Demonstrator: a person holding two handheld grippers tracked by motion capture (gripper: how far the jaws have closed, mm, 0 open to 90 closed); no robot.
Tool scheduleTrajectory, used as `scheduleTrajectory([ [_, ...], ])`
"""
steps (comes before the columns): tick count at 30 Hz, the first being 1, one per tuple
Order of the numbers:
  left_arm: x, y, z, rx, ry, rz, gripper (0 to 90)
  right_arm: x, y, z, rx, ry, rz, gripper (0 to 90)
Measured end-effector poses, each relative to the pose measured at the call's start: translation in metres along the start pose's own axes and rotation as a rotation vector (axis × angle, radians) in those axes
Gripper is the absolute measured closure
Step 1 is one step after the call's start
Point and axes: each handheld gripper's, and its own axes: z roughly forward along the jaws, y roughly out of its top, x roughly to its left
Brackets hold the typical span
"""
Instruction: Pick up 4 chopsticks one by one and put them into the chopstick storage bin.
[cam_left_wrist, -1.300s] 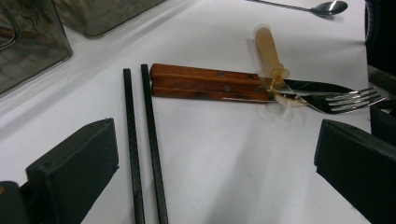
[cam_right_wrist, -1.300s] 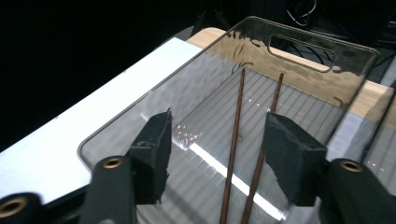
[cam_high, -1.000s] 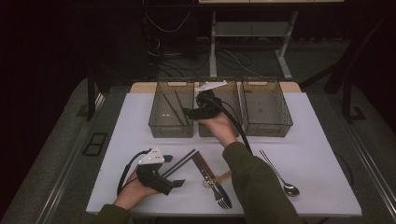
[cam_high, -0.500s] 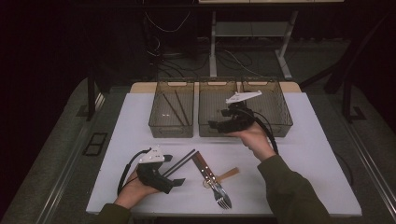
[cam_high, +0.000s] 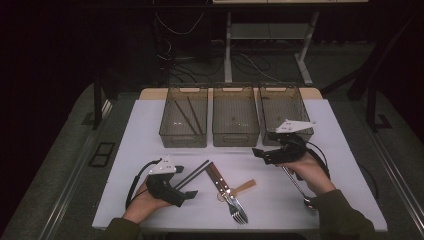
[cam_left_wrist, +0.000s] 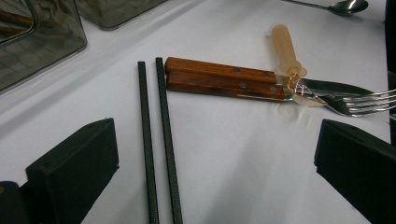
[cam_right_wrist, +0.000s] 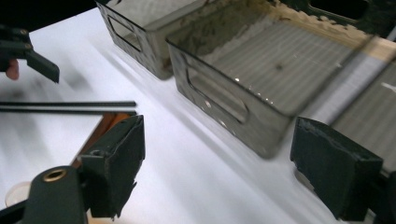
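Observation:
My left gripper (cam_high: 186, 184) rests on the white table (cam_high: 150, 130) at the front left. Its jaws stand open on either side of two black chopsticks (cam_left_wrist: 156, 140), without touching them. Just past the chopsticks (cam_high: 194, 174) lie a wooden-handled knife and fork (cam_high: 222, 182), and a small beige-handled utensil (cam_high: 245, 187) lies across them. My right gripper (cam_high: 260, 154) hovers low in front of the right bin (cam_high: 280, 107). It is open, its jaws have just been opening, and nothing is between them (cam_right_wrist: 218, 130). A metal spoon (cam_high: 296, 184) lies under the right hand.
Three clear bins stand in a row at the back. The left bin (cam_high: 182, 137) holds black chopsticks, and the middle bin (cam_high: 235, 137) looks nearly bare. In the left gripper view the spoon (cam_left_wrist: 348, 5) lies far off. Dark floor, cables and table legs surround the table.
My right gripper has moved from over the middle bin to the right and down toward the front of the right bin. The left gripper has stayed put.

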Motion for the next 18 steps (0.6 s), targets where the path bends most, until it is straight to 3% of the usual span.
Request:
scheduleTrajectory([
  [2,-0.001,0.0,0.0,0.0,0.001,-0.004,0.0,-0.003,-0.01,-0.005,-0.008,0.0,0.014,14.2],
  [9,0.0,0.0,-0.002,-0.007,0.015,-0.007,0.0,-0.004,-0.041,-0.022,-0.013,-0.01,0.002,13.9],
  [18,0.001,0.001,-0.004,-0.015,0.027,0.002,0.0,-0.012,-0.081,-0.044,-0.048,0.001,0.064,14.0],
])
